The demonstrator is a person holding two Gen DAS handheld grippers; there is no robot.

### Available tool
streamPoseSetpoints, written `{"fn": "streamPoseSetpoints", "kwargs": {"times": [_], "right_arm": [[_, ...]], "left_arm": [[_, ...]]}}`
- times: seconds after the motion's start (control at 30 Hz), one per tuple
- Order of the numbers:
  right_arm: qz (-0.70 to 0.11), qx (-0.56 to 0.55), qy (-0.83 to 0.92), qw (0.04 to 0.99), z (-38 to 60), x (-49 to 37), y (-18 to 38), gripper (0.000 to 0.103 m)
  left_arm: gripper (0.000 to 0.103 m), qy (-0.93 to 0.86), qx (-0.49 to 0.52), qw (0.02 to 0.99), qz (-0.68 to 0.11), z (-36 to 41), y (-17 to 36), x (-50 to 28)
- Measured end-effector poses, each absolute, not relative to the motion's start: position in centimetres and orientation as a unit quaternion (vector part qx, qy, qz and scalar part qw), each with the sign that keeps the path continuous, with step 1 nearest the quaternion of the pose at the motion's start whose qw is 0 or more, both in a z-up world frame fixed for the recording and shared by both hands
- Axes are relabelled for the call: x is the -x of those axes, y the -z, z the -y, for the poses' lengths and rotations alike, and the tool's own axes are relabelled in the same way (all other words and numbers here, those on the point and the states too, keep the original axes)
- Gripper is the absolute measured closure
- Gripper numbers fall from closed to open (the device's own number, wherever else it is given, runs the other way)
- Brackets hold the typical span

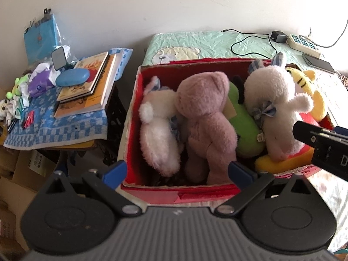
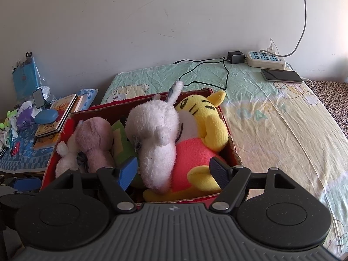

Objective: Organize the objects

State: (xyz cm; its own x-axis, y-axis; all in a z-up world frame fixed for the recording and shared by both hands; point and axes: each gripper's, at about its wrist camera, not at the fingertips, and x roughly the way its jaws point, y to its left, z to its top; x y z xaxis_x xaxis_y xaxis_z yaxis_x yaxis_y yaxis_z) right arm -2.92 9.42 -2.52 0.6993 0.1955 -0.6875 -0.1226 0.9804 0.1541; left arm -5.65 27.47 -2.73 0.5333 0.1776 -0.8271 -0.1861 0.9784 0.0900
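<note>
A red cardboard box (image 1: 130,113) (image 2: 233,150) stands on the bed, packed with plush toys: a pink bear (image 1: 206,117) (image 2: 93,139), a small white rabbit (image 1: 156,134) (image 2: 65,154), a green toy (image 1: 243,126) (image 2: 120,143), a large white rabbit (image 1: 276,104) (image 2: 156,139) and a yellow tiger (image 1: 308,91) (image 2: 204,119). My left gripper (image 1: 177,170) is open and empty above the box's near edge, in front of the pink bear. My right gripper (image 2: 174,171) is open and empty, its fingers either side of the large white rabbit's lower end. It also shows at the right edge of the left wrist view (image 1: 322,139).
A side table (image 1: 65,121) left of the box carries a blue checked cloth, books (image 1: 87,82), a blue case (image 1: 72,76) and small toys. On the bed (image 2: 282,130) by the wall lie a power strip (image 2: 265,59), a charger with cable and a phone (image 2: 281,75).
</note>
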Motion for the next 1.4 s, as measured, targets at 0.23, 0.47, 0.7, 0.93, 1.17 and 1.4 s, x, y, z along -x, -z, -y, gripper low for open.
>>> {"fn": "streamPoseSetpoints", "kwargs": {"times": [0.23,0.47,0.7,0.93,1.17,1.4], "right_arm": [[-0.378,-0.049,-0.085,0.921,-9.5,2.9,2.5,0.027],[-0.379,-0.048,-0.085,0.920,-9.7,2.7,2.5,0.027],[-0.383,-0.048,-0.085,0.919,-9.7,2.0,2.7,0.027],[-0.386,-0.047,-0.085,0.918,-9.8,1.8,2.9,0.027],[-0.387,-0.048,-0.085,0.917,-9.8,1.6,3.0,0.027],[-0.387,-0.048,-0.086,0.917,-9.8,1.6,3.0,0.027]], "left_arm": [[0.003,-0.098,0.006,0.875,-0.474,-27.5,2.9,5.4],[0.003,-0.097,0.003,0.874,-0.476,-27.6,3.2,5.0],[0.003,-0.094,0.005,0.873,-0.479,-27.9,3.4,4.7],[0.004,-0.090,-0.001,0.875,-0.476,-27.8,3.5,4.4],[0.005,-0.088,-0.002,0.877,-0.472,-27.7,3.5,4.3],[0.005,-0.099,-0.008,0.876,-0.472,-27.7,3.6,4.4]]}}
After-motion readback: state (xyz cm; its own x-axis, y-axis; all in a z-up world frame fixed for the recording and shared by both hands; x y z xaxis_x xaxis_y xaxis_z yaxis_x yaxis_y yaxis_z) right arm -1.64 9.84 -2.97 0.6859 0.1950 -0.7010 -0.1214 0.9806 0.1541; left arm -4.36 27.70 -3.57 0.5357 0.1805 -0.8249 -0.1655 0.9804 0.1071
